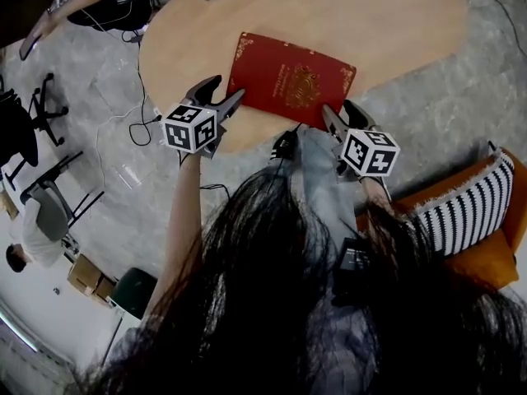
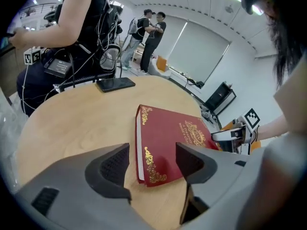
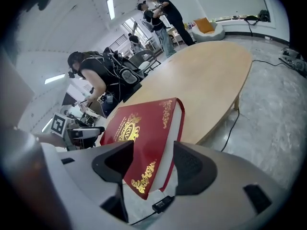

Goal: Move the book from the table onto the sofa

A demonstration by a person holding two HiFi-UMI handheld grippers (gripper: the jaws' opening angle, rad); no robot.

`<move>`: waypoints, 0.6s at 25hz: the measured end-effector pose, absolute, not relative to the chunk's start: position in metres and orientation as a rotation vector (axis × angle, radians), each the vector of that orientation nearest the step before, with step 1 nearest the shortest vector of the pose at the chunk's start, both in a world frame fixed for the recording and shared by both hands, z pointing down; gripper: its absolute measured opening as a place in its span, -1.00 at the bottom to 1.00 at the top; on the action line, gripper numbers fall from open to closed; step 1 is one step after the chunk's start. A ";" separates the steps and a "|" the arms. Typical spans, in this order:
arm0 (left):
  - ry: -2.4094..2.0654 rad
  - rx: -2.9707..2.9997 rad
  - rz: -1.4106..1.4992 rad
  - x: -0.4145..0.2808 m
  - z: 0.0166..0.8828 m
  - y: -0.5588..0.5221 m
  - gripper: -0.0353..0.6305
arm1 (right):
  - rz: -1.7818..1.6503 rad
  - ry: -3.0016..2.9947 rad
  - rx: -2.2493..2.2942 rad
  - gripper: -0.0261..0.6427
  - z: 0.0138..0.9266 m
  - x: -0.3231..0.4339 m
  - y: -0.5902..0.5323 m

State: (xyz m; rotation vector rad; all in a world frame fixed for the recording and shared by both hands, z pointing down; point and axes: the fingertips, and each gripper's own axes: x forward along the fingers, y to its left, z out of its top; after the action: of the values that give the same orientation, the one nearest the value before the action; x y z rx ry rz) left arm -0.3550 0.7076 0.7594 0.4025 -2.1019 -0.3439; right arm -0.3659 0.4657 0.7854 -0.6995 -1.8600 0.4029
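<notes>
A red book [image 1: 288, 81] with gold ornament lies flat on the oval wooden table [image 1: 370, 23], close to its near edge. My left gripper [image 1: 226, 90] is open at the book's near left corner. In the left gripper view that corner of the book [image 2: 172, 138] lies in the gap of the left gripper [image 2: 152, 164], with no pad touching it. My right gripper [image 1: 339, 109] is open at the near right corner. In the right gripper view the book [image 3: 139, 128] juts past the table [image 3: 211, 75] edge into the gap of the right gripper [image 3: 153, 164], untouched.
A striped cushion [image 1: 461, 212] rests on the orange sofa [image 1: 490, 262] at the lower right. A dark phone [image 2: 115, 84] lies on the far side of the table. A seated person [image 2: 72, 37] is at the table's far end. Chairs [image 1: 49, 196] and cables are on the floor to the left.
</notes>
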 end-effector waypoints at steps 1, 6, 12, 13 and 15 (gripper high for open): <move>-2.091 0.405 -0.366 -0.356 0.763 0.709 0.00 | 0.403 -1.854 -0.700 -0.17 0.787 -0.367 0.468; -2.048 0.484 -0.380 -0.367 0.769 0.701 0.02 | 0.378 -1.843 -0.698 -0.17 0.790 -0.374 0.473; -1.968 0.591 -0.329 -0.376 0.784 0.681 0.02 | 0.364 -1.833 -0.688 -0.17 0.796 -0.372 0.474; -1.956 0.597 -0.325 -0.375 0.786 0.680 0.04 | 0.402 -1.820 -0.666 -0.17 0.797 -0.371 0.474; -1.936 0.587 -0.368 -0.374 0.789 0.682 0.04 | 0.460 -1.806 -0.641 -0.18 0.799 -0.370 0.474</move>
State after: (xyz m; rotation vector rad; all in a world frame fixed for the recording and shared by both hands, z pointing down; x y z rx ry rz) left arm -0.3744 0.6817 0.7893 0.5873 -1.9364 -0.3677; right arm -0.3703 0.4743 0.7987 -0.6407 -1.8061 0.4598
